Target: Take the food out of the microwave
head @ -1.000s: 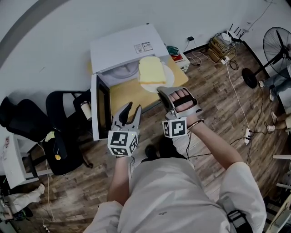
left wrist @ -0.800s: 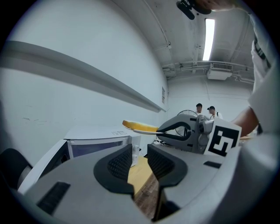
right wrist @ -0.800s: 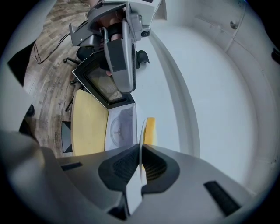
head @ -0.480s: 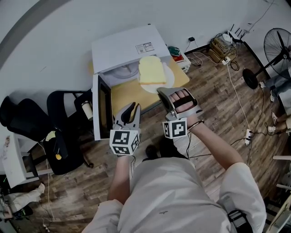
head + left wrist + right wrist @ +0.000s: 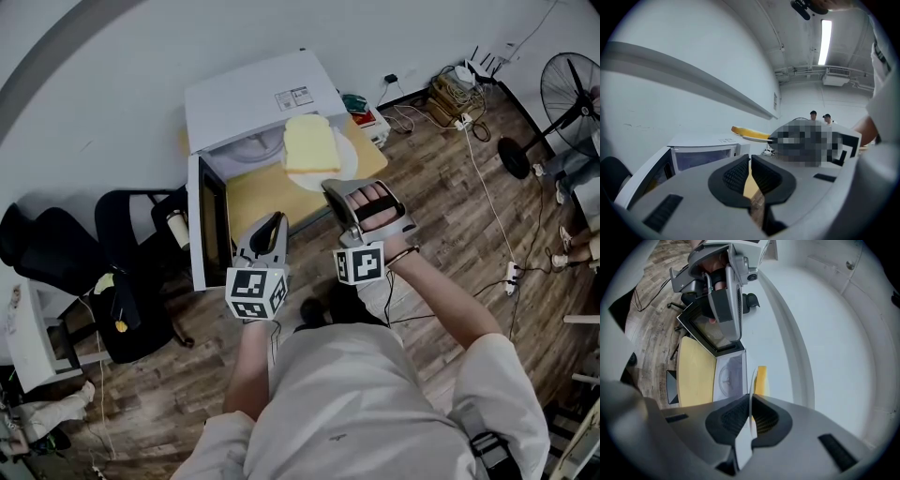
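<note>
Your left gripper (image 5: 273,227), wide a second ago, is closing empty; your right gripper (image 5: 331,188) clamps the plate (image 5: 350,156) of bread (image 5: 311,143) outside the microwave (image 5: 251,101).

Wood-plank floor (image 5: 450,211), white wall (image 5: 112,56), black office chair (image 5: 127,220), standing fan (image 5: 572,89), ceiling strip light (image 5: 825,42)

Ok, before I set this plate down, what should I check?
1. Grip on plate: ok, right gripper is shut on its rim.
2. Bread on plate: ok, lying flat.
3. Plate out of the microwave: ok, held in front of it.
4. Landing spot: ok, table is bare in front of the microwave.
5. Left gripper free: ok, jaws closing with nothing between them.
6. Door shut: not ok, it stands open.
</note>
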Demonstrator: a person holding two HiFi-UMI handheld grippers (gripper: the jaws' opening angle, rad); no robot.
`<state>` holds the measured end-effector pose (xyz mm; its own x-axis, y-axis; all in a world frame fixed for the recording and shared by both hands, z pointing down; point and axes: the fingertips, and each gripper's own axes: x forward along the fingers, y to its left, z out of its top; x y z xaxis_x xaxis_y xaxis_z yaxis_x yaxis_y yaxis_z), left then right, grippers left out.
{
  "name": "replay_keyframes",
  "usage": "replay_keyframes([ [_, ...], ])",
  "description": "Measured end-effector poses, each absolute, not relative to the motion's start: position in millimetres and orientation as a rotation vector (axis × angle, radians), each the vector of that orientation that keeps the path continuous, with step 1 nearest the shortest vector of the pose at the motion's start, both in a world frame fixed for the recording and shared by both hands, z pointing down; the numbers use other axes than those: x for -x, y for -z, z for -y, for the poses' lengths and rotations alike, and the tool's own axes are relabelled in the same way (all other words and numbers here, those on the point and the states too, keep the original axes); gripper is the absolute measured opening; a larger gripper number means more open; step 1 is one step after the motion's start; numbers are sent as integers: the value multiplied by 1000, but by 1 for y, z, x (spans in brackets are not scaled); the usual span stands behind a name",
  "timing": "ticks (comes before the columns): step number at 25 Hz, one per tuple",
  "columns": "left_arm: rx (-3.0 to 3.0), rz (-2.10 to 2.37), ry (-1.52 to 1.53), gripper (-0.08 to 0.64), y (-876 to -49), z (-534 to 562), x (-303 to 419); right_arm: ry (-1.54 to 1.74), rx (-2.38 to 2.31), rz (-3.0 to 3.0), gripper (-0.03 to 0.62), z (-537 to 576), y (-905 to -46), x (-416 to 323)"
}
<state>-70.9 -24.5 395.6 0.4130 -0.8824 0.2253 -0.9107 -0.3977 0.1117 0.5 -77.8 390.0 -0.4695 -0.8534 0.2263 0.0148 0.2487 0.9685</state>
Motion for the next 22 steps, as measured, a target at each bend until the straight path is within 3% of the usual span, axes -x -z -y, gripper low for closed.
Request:
replay_keyframes([
  [22,-2450,1573,-176,15,-397,31,80,1331,-771,1669,12,84,-399,9],
])
